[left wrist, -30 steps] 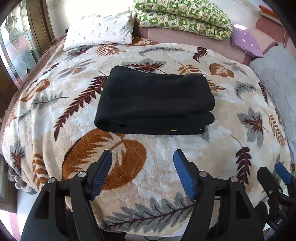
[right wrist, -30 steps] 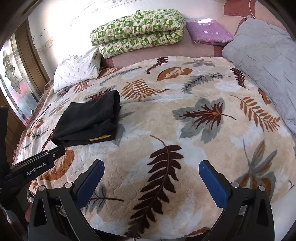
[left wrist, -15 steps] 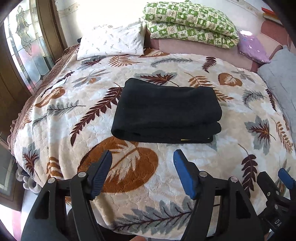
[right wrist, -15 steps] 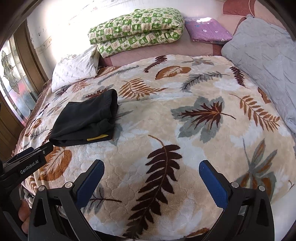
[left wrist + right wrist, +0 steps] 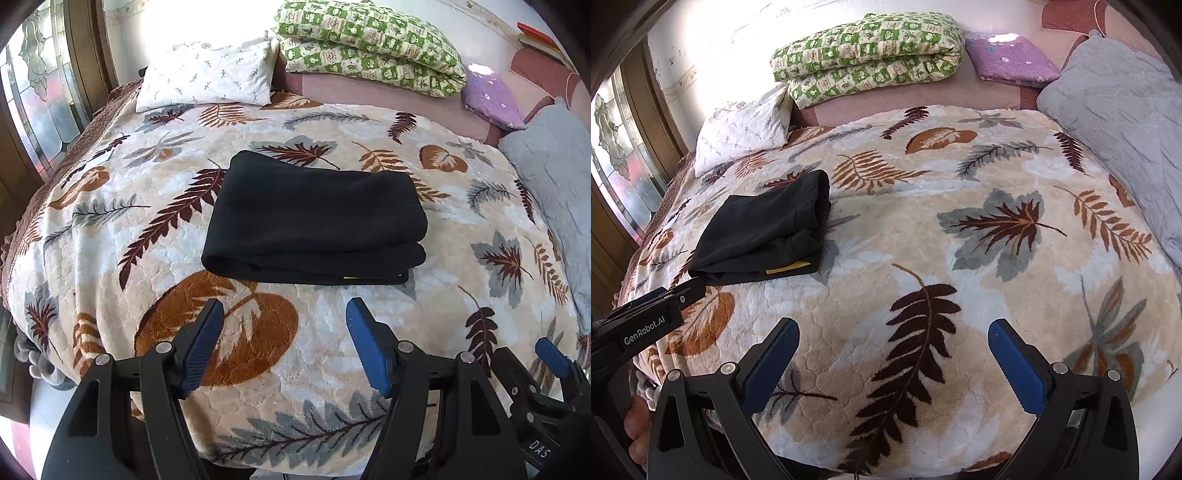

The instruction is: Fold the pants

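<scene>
Hovering nearest the cameras, left tool [image 5: 284,317] and right tool [image 5: 894,341] both have their blue-padded jaws spread, gripping nothing, above the near edge of the plush cream leaf-print blanket [image 5: 332,347] on the bed. Nothing sits between the tools and the black folded fleece pants [image 5: 314,218]. Pants lie flat mid-blanket, stacked in layers, a yellow tag [image 5: 788,267] poking out of the near edge. Right view shows that tag clearly plus "GenRobot.AI" on the left tool's body; left view shows only a sliver of the tag and "DAS" on the right tool's body. Further back: white sprig-print pillow [image 5: 207,77], green checked folded quilt [image 5: 365,40], purple flowered cushion [image 5: 491,99], grey quilted bedding [image 5: 1119,96] along the right side. Stained-glass wooden door [image 5: 33,99] at left.
</scene>
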### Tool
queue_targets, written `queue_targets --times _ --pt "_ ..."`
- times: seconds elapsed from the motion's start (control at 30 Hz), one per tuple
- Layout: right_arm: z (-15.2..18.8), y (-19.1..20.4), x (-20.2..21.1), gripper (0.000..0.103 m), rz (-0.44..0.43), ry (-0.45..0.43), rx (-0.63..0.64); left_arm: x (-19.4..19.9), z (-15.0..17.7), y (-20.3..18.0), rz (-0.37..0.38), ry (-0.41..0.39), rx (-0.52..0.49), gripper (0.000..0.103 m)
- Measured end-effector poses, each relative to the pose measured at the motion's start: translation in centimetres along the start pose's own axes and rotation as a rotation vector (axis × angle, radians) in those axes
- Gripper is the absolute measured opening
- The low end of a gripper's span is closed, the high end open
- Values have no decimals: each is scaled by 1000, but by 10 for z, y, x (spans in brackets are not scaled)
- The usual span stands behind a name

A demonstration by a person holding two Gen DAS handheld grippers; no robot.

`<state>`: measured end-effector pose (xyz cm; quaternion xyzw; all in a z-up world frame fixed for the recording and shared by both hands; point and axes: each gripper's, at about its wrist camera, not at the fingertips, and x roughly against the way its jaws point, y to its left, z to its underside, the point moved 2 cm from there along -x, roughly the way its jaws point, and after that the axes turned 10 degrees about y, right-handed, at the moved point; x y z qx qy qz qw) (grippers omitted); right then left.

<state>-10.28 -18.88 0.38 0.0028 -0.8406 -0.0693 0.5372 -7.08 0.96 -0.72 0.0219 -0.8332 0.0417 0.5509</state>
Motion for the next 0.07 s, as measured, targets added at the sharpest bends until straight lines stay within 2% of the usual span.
queue_targets --times 0.07 --pt "0 0 -2 103 -1 8 -2 -5 -1 1 8 26 1 68"
